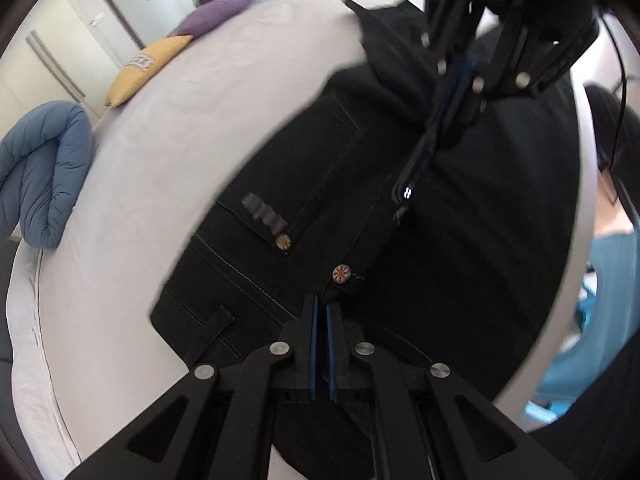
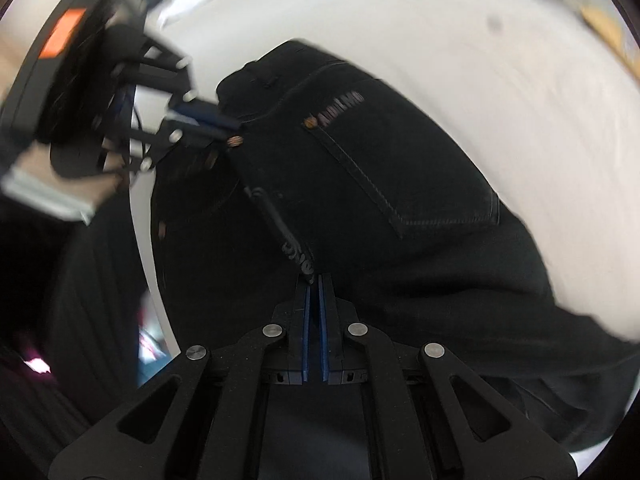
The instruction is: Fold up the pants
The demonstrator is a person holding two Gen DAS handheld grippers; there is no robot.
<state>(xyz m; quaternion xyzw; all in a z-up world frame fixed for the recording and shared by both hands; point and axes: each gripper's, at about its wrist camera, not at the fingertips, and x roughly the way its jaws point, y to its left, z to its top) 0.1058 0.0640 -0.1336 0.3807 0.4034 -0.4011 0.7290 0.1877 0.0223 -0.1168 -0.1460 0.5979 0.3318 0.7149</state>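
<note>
Black denim pants (image 1: 360, 184) lie on a pale bed sheet, back pocket with a brown button facing up. My left gripper (image 1: 322, 308) is shut on the waistband edge near a copper button (image 1: 341, 274). My right gripper (image 2: 314, 280) is shut on the black fabric at the zipper fly, farther along the pants (image 2: 400, 184). In the left wrist view the right gripper (image 1: 452, 120) pinches the fly from above. In the right wrist view the left gripper (image 2: 224, 126) holds the waistband at upper left. The pants are partly lifted and blurred.
The pale bed (image 1: 160, 160) carries a blue rolled duvet (image 1: 44, 172), a yellow cushion (image 1: 148, 66) and a purple cushion (image 1: 216, 16) at its far side. A person in teal (image 1: 600, 320) stands at the right bed edge. Wardrobe doors stand behind.
</note>
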